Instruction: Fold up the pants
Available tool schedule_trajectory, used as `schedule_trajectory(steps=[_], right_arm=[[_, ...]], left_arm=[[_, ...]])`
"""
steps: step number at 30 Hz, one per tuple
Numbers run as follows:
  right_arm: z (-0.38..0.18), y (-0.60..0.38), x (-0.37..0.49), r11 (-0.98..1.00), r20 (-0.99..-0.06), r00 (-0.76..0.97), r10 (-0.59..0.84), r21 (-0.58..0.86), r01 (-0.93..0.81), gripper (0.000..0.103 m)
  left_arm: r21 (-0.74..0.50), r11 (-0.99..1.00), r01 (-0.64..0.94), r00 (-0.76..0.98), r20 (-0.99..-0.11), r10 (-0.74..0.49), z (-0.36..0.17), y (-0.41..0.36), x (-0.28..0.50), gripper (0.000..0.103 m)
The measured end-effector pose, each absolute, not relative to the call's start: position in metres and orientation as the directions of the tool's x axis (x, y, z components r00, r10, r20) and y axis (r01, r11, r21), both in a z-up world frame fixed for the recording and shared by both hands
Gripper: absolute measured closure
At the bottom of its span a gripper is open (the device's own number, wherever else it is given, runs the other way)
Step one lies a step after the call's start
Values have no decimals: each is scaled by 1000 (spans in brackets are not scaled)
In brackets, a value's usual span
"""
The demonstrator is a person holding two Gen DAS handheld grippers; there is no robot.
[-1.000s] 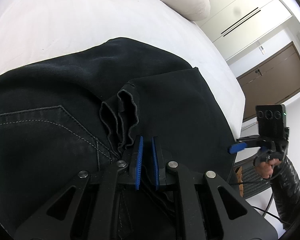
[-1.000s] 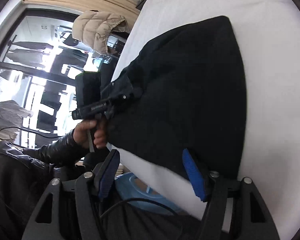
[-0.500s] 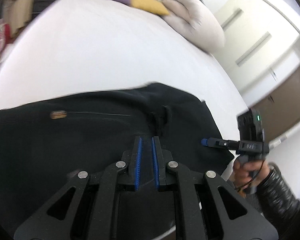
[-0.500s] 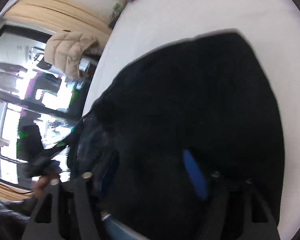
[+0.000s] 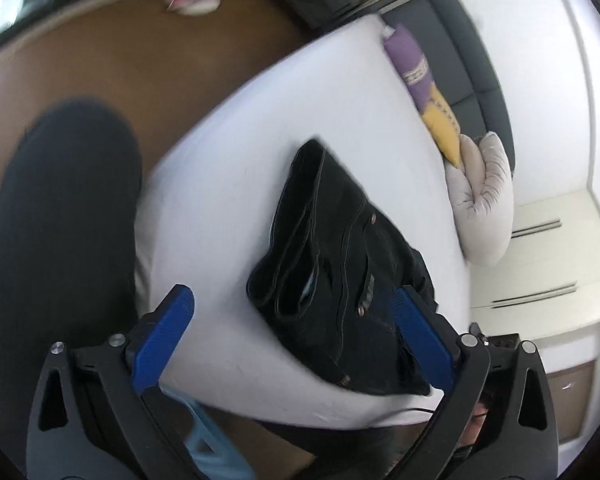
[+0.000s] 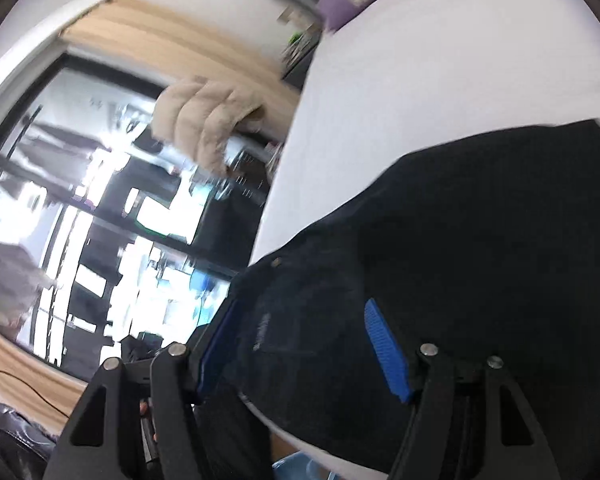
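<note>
A pair of black pants (image 5: 340,272) is seen lying in a compact folded bundle on a white bed (image 5: 260,128), in the centre and lower right of the left wrist view. Seams, rivets and a rolled edge can be made out on the side of the bundle nearest the camera. The left tool (image 5: 292,336) is held above the near edge of the bed with its blue pads spread wide and nothing between them. In the right wrist view the right tool (image 6: 300,352) is also spread wide, and dark cloth fills the lower right of the frame between and behind its pads; whether the pads touch the cloth cannot be told, as the picture is blurred. A purple and yellow cushion (image 5: 420,76) and a pale padded pillow (image 5: 484,200) are seen at the far right edge of the bed. The folding is judged to be nearly or fully done, with the bundle let go. If anything remains, a light pressing or squaring of the loose near edge would be called for.
</note>
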State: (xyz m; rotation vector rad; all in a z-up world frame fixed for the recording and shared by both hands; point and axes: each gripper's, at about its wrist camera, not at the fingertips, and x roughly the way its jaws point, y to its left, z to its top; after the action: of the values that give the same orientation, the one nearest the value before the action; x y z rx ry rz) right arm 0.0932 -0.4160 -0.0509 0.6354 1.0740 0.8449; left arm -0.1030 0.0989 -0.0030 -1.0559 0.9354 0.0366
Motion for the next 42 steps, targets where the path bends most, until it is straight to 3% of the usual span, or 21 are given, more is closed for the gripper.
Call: schedule_trajectory(steps=[8,16,18,19,20,25,27,29,33,38,41,42], right_arm=[[-76,-391,100,524,-502,151,852,819,-232,43],[-79,-414,92,519,-499,143,855,830,-204,44],[-76,-413,90,518,-498,144,855,830,-206,44],[-74,-414,90,518,-498,143,855,829,-212,44],[-71,-414,90,519,-499,142,855,826,-218,44],[-60,-415,93,523,-501,150,852,818,-238,44],[-58,-414,93,529,-508,151,848,814,-240,44],[-60,-415,93,553,-533,148,833,799,-235,44],[-62,-413,93,588,-574,131,808,773,-239,45],[-65,-406,104,669,-670,99,736,698,-253,61],[-91,-400,112,763,-780,31,625,602,-234,68],[-103,-399,112,790,-810,18,587,568,-231,81]], left_arm=[[-774,416,-477,575,-633,-519,-47,85,-97,2],[-775,357,-521,589,-630,-506,-67,76,-86,4],[-776,374,-508,594,-630,-501,-64,74,-82,17],[-781,379,-497,600,-624,-500,-60,74,-80,37],[-785,387,-484,601,-620,-504,-56,71,-77,48],[-769,394,-503,573,-638,-515,-59,66,-67,55],[-770,392,-504,572,-637,-516,-59,65,-64,64],[-782,394,-482,580,-622,-525,-60,67,-62,83],[-797,492,-349,629,-589,-508,-22,61,-49,90],[-767,608,-204,682,-557,-474,35,37,-26,91],[-735,665,-131,696,-546,-466,62,17,-12,91],[-723,682,-107,698,-544,-467,69,8,-7,91]])
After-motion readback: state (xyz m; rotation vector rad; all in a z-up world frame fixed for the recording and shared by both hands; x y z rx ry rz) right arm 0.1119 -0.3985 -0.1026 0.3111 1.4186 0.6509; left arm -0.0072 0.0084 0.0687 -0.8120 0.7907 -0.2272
